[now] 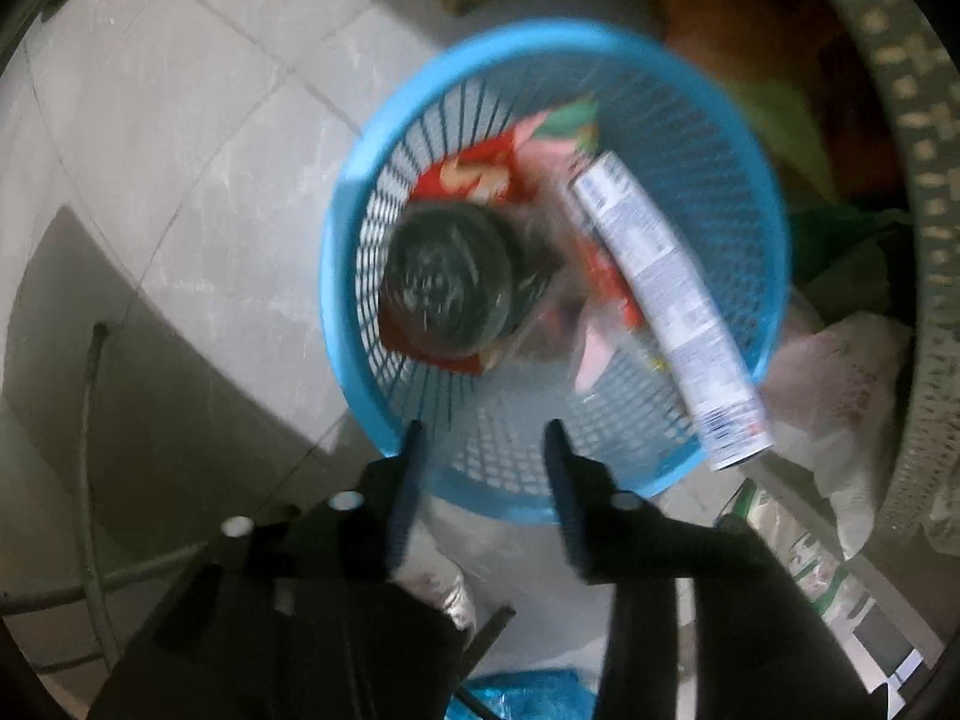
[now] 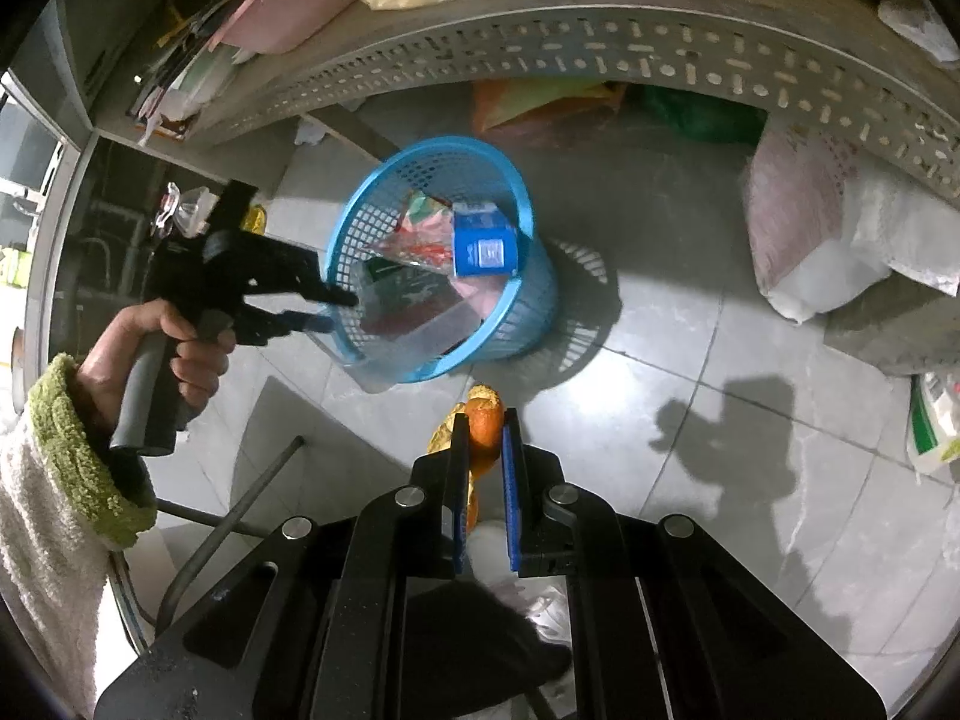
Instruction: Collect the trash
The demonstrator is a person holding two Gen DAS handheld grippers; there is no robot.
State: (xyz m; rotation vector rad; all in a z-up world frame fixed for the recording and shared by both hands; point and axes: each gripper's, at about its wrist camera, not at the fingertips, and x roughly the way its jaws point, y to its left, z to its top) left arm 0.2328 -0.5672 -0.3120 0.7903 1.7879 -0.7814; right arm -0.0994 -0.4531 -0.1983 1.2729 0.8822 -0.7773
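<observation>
A blue mesh trash basket stands on the tiled floor and holds wrappers, a dark round lid and a white tube. My left gripper is open and empty just above the basket's near rim. In the right wrist view the basket is ahead, with my left gripper at its left rim. My right gripper is shut on an orange peel, held above the floor short of the basket.
A perforated metal shelf runs over the basket, with bags beneath it at the right. A metal chair leg crosses the floor at lower left. Plastic bags lie right of the basket.
</observation>
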